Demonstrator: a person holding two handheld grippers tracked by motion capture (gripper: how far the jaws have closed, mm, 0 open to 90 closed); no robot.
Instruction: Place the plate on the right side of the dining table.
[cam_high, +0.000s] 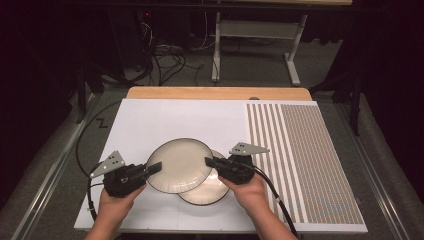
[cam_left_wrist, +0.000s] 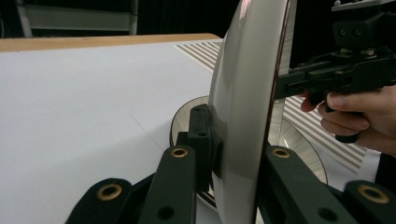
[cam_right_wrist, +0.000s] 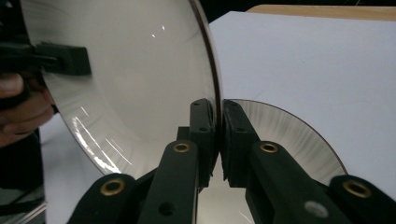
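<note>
Upper plate (cam_high: 180, 165) is hanging just above a second plate (cam_high: 212, 192), overlapping its left part, near the worktop's (cam_high: 165, 120) front edge, about midway along it. Left gripper (cam_high: 152, 168) is clamping the upper plate's left rim, jaws pressed on both faces. Right gripper (cam_high: 209, 161) is gripping the opposite rim, its jaws pinched together on the thin edge. Second plate is lying flat on the white sheet. Striped mat (cam_high: 305, 160) is covering the worktop's right side, beside the plates.
</note>
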